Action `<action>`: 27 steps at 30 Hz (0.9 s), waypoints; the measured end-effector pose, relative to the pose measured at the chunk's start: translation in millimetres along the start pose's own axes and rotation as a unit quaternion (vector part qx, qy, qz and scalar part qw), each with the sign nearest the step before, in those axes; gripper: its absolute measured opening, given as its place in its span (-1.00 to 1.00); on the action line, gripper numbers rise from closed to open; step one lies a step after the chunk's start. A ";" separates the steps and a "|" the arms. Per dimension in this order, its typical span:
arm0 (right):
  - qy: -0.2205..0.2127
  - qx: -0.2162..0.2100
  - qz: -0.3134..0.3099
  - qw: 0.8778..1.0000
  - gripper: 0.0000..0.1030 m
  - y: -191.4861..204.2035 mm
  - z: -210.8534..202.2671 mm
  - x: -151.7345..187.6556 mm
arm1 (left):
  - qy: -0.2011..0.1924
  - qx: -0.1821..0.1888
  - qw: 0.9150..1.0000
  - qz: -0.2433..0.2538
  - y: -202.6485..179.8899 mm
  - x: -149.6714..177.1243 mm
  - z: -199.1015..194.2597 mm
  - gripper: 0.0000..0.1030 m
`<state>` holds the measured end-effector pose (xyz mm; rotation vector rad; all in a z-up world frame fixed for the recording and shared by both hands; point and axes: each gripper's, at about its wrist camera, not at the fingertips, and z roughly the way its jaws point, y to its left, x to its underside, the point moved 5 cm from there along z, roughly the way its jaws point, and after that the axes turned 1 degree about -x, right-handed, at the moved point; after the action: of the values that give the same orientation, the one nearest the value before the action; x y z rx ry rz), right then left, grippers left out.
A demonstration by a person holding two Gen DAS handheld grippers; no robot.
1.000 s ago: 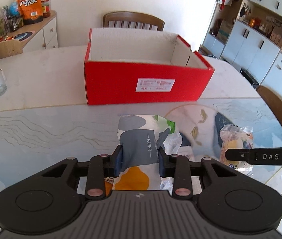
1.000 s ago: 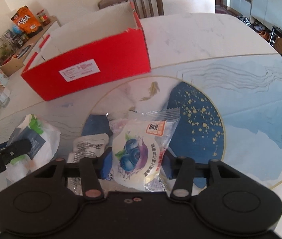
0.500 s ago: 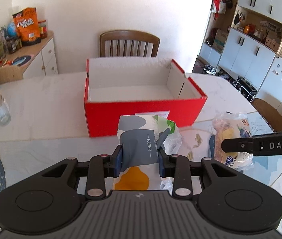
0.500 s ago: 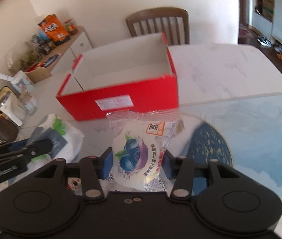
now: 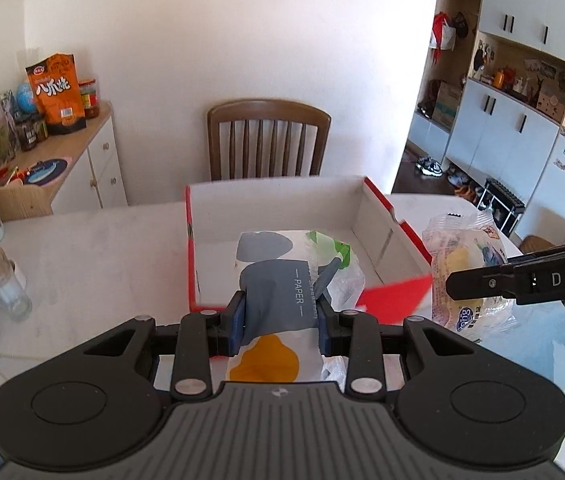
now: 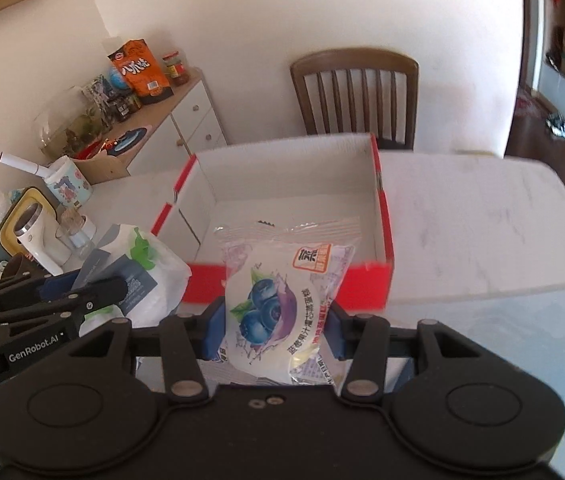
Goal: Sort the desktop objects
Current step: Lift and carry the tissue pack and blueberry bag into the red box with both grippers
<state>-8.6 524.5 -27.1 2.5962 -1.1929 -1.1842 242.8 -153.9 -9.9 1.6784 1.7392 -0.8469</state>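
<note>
Tissue pack, soft and light, sits clamped across its middle in the left gripper, above the red box's near wall. Beside it, the right gripper pinches a crinkly blueberry snack packet, likely slippery, over that same wall.

Open red cardboard box has a bare white floor, clear from above. Its red front wall stands before both held packets. Glass bottle crowds the counter's left edge.
</note>
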 end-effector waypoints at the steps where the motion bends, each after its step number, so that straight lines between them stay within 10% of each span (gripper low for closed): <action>1: -0.001 0.000 -0.003 1.000 -0.05 1.2 2.0 -5.3 | -0.001 0.000 1.000 0.002 1.3 -3.9 2.7 -0.36; 27: 0.014 0.040 -0.032 0.999 -0.05 -12.3 96.0 -78.1 | 0.027 -0.004 0.996 0.085 -9.1 -65.8 119.9 -0.36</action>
<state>-96.4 609.5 -50.3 2.7186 -1.1845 -1.1310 233.8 -288.4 -34.9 1.8295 1.6052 -0.7236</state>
